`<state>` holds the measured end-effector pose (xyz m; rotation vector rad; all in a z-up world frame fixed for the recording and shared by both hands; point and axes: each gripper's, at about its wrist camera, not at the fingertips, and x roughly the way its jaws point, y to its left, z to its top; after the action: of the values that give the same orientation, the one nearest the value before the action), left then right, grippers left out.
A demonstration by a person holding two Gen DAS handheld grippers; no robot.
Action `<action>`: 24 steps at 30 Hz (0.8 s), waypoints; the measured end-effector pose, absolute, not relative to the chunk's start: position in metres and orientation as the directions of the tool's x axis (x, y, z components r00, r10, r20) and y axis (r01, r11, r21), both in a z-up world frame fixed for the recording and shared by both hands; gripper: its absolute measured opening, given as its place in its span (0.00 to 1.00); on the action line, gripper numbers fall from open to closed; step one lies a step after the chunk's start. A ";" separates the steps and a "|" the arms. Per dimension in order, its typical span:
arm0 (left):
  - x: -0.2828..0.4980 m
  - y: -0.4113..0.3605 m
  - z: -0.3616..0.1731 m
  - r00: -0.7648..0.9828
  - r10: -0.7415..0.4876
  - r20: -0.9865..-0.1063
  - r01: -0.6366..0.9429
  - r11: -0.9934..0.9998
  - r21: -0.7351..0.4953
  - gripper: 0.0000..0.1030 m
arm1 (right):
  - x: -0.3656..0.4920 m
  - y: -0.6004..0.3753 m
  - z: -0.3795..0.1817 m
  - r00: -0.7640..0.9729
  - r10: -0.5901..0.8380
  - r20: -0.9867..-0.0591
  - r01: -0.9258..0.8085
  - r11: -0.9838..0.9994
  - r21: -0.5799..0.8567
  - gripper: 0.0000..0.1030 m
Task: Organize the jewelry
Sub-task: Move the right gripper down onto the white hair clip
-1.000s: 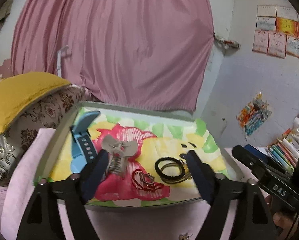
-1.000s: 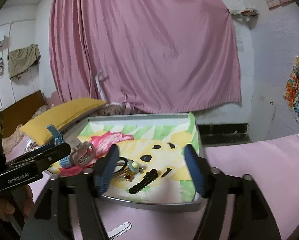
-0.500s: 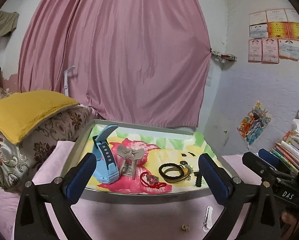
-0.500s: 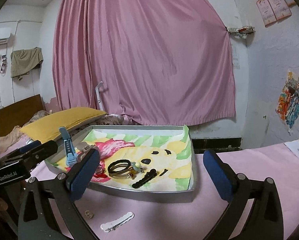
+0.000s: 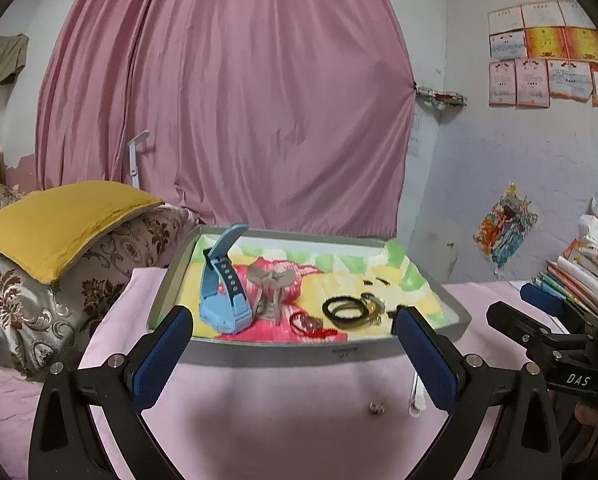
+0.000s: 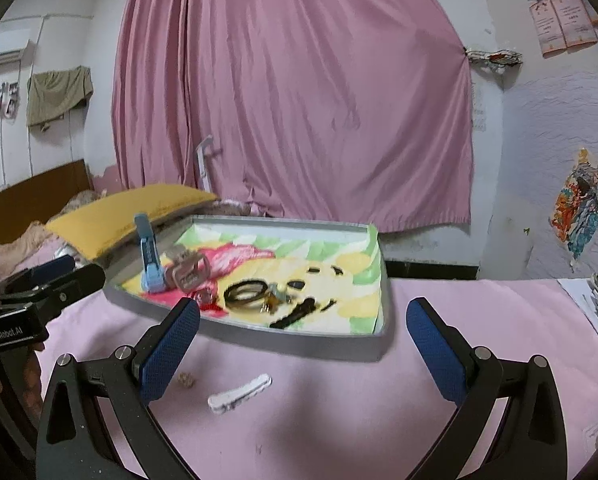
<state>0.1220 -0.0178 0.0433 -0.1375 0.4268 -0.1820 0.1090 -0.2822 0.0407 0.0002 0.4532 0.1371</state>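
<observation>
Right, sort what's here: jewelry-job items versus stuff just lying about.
Job: tray, blue watch, grey claw clip, black hair ties, white hair clip, small earring.
Lying about: yellow pillow, pink curtain, books.

Both grippers have drawn back from the grey metal tray with the cartoon-print liner [image 5: 283, 350]: a second ago each claw's blue-padded fingers overlapped the jewelry, and now the tray lies ahead of them. The left gripper [image 5: 291, 344] and right gripper [image 6: 303, 340] have spread wide. A white hair clip [image 6: 241, 394] and a small gold earring [image 6: 187, 379] now show on the pink cloth between the right fingers.
</observation>
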 end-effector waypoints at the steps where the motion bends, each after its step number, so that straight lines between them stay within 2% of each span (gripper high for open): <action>1: 0.122 -0.017 0.042 0.891 -0.204 -0.406 0.145 0.975 -0.171 0.99 | 0.110 -0.281 0.039 0.880 0.135 -0.455 -0.138 0.990 0.028 0.98; 15: 0.135 -0.017 0.014 0.778 -0.217 -0.590 0.133 0.974 -0.182 0.99 | 0.131 -0.261 0.005 0.726 0.148 -0.672 -0.214 0.977 -0.015 0.98; 24: 0.144 -0.014 0.002 0.719 -0.231 -0.656 0.122 0.970 -0.208 0.99 | 0.145 -0.244 -0.010 0.657 0.124 -0.744 -0.256 0.965 -0.065 0.98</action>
<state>0.1443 -0.0144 0.0019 -0.1539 0.7439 -0.1963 0.1450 -0.2437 -0.0096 -0.1700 0.8278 0.2161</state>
